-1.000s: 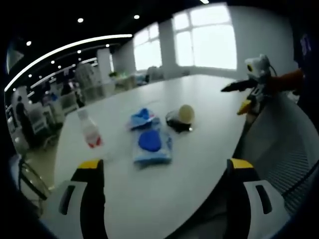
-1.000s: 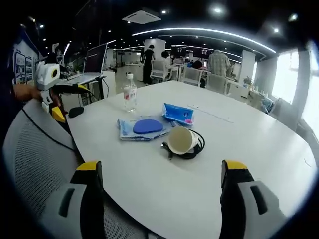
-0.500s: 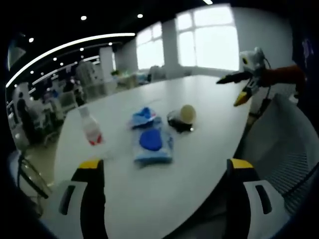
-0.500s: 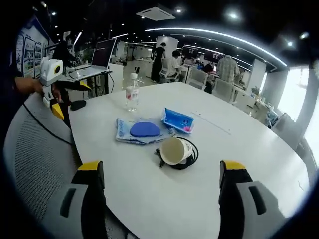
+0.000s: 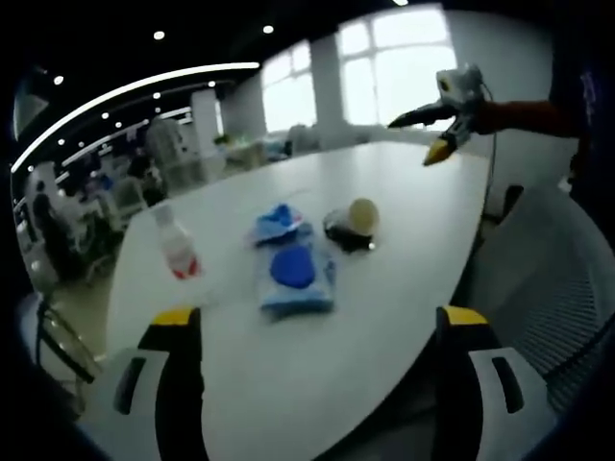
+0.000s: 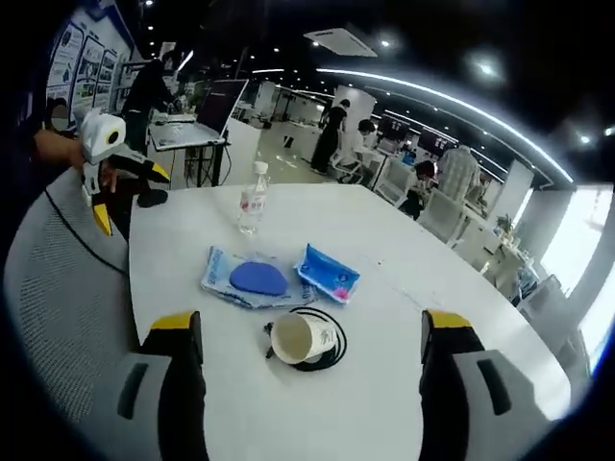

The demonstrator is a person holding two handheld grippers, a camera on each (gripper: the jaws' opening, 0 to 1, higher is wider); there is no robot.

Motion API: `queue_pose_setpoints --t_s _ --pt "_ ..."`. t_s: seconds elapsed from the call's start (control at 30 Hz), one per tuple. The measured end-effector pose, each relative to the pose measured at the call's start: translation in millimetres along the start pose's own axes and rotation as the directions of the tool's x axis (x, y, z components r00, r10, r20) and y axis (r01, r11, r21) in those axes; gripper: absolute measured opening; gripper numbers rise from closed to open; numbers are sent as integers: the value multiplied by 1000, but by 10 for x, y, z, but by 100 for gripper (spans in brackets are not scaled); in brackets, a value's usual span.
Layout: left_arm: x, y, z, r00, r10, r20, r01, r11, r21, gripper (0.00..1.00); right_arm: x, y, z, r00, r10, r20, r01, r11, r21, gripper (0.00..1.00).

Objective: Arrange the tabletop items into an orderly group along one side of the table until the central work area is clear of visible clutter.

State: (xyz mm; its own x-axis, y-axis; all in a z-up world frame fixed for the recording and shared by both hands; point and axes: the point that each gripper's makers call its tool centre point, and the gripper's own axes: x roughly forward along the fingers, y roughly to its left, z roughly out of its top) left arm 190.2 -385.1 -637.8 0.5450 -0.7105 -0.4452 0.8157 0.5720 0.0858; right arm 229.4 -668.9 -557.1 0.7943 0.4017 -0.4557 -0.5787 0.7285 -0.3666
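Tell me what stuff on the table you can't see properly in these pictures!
- Water bottle label: too small and blurred to read in both views.
- Black cable: the tipped paper cup covers part of the coil in the right gripper view.
- Blue packet print: too small to read.
- Wipes pack: blurred in the left gripper view, so its text is lost.

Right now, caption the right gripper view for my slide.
Open right gripper faces bottle, wipe packs, tipped cup on white table.
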Motion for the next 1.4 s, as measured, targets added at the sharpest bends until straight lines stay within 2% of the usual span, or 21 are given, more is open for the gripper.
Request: queue_pose_setpoints --t_s 0.23,0.53,0.63,0.83,1.13,1.4 --pt "-8 13 9 1000 14 -2 -14 1000 -3 98 160 -109 186 999 46 17 -45 996 -74 95" --pt "-16 25 33 1000 26 1 -26 1000 -1 98 393 -184 255 994 106 -5 -106 985 -138 95" --pt "-15 15 43 1000 29 -2 -29 1000 -1 97 508 -223 271 993 120 -12 -121 982 -147 93" --pt "-17 23 40 1000 28 -4 -28 1000 4 97 715 -270 287 994 107 -25 -109 982 -155 85" --pt "-18 37 16 1000 29 -12 -29 1000 0 97 981 -270 263 994 102 -43 -105 991 -81 75" --pt "-16 42 -18 999 27 -26 -27 1000 8 96 1252 -212 243 994 112 -12 -112 994 0 66"
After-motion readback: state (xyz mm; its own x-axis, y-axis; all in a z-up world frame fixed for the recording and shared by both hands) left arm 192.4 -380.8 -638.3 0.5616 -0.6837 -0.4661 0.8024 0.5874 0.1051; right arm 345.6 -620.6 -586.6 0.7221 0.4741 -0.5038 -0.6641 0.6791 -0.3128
